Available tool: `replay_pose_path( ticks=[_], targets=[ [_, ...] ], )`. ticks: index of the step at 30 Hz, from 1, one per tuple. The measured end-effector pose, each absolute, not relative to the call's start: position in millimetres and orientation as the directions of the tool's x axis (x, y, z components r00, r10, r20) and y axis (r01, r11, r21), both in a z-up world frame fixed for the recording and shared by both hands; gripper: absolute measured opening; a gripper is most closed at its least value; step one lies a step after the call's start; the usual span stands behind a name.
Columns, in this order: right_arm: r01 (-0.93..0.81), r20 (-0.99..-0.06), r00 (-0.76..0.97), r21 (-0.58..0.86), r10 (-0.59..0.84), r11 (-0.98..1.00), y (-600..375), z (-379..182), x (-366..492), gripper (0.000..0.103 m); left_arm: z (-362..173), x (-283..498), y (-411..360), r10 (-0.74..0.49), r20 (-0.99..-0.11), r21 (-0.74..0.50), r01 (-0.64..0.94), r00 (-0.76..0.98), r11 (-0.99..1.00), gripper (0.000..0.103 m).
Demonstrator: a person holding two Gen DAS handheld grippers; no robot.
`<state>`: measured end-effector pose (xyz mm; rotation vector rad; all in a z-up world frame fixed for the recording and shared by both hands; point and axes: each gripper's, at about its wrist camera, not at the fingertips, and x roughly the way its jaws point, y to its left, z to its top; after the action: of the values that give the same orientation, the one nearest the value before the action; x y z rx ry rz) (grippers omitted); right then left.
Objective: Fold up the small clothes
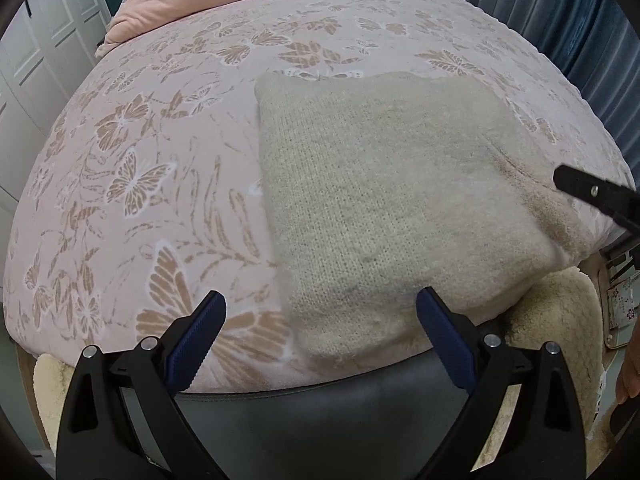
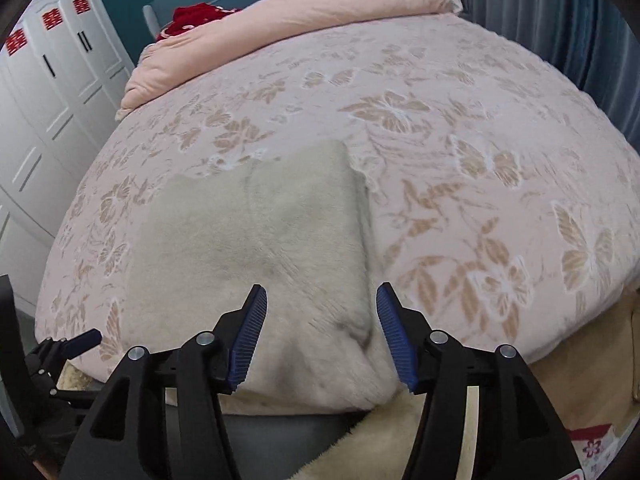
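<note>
A beige knitted garment [image 1: 380, 184] lies folded into a rough rectangle on the bed, near its front edge. My left gripper [image 1: 320, 296] hovers open over the garment's near left corner, nothing between its blue pads. In the right wrist view the same garment [image 2: 256, 240] fills the lower middle, and my right gripper [image 2: 322, 290] stands open just above its near right corner, not pinching the cloth. One black finger of the right gripper [image 1: 592, 190] shows at the right of the left wrist view. A blue-tipped finger of the left gripper [image 2: 80, 340] shows at the lower left.
The bedspread [image 1: 160, 160] is pink with a butterfly print. A rolled pink duvet [image 2: 320, 4] and a red cloth [image 2: 192, 20] lie at the far end. White wardrobe doors [image 2: 52, 80] stand left, blue curtains [image 1: 560, 12] right. A cream fluffy rug [image 1: 560, 320] lies below the dark bed frame [image 1: 320, 412].
</note>
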<state>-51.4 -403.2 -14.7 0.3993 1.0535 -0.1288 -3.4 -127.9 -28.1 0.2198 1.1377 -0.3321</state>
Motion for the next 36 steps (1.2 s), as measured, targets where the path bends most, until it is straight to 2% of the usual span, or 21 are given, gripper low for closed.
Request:
replay_pose_path(
  ticks=[3,5,6,8,11,16,19,21,25,27,28,32,36],
  targets=[
    [0.334,-0.858,0.49,0.347,0.153,0.877,-417,-29,-56,0.057,-24,-3,-129,-0.187,-0.907,-0.035,0.374,0.377,0.927,0.094],
    [0.342,-0.847,0.504,0.378,0.171,0.861,-423,-33,-53,0.065,-19,3,-125,-0.268,-0.893,-0.132,0.36,0.361,0.924,0.094],
    [0.349,-0.846,0.504,0.385,0.176,0.854,-426,-37,-50,0.073,-19,8,-122,-0.316,-0.886,-0.199,0.335,0.341,0.921,0.096],
    [0.357,-0.852,0.481,0.404,0.205,0.842,-429,-47,-41,0.075,-26,23,-114,-0.387,-0.873,-0.316,0.261,0.296,0.912,0.097],
    [0.371,-0.842,0.451,0.479,0.296,0.796,-431,-68,-32,0.076,-53,46,-104,-0.39,-0.894,-0.366,0.144,0.221,0.92,0.097],
    [0.391,-0.809,0.434,0.565,0.396,0.727,-427,-96,-23,0.088,-84,59,-98,-0.489,-0.862,-0.49,0.023,0.131,0.871,0.098],
    [0.409,-0.783,0.459,0.606,0.42,0.682,-427,-103,-20,0.098,-88,58,-106,-0.477,-0.869,-0.479,0.015,0.128,0.877,0.098],
    [0.411,-0.791,0.456,0.594,0.409,0.691,-422,-101,-17,0.098,-80,58,-116,-0.445,-0.884,-0.44,0.064,0.142,0.896,0.098],
    [0.357,-0.796,0.447,0.578,0.409,0.734,-413,-89,-11,0.061,-58,55,-147,-0.334,-0.926,-0.29,0.237,0.174,0.927,0.091],
    [0.34,-0.791,0.456,0.578,0.408,0.742,-414,-80,-11,0.047,-55,52,-157,-0.302,-0.937,-0.246,0.28,0.176,0.928,0.087],
    [0.333,-0.792,0.459,0.574,0.403,0.748,-413,-75,-12,0.044,-54,51,-159,-0.29,-0.94,-0.231,0.29,0.18,0.929,0.086],
    [0.316,-0.81,0.445,0.541,0.382,0.779,-412,-72,-12,0.045,-55,54,-156,-0.29,-0.942,-0.231,0.301,0.169,0.925,0.085],
    [0.327,-0.823,0.432,0.523,0.368,0.787,-412,-78,-11,0.06,-58,54,-149,-0.288,-0.943,-0.227,0.308,0.167,0.924,0.087]
  ],
)
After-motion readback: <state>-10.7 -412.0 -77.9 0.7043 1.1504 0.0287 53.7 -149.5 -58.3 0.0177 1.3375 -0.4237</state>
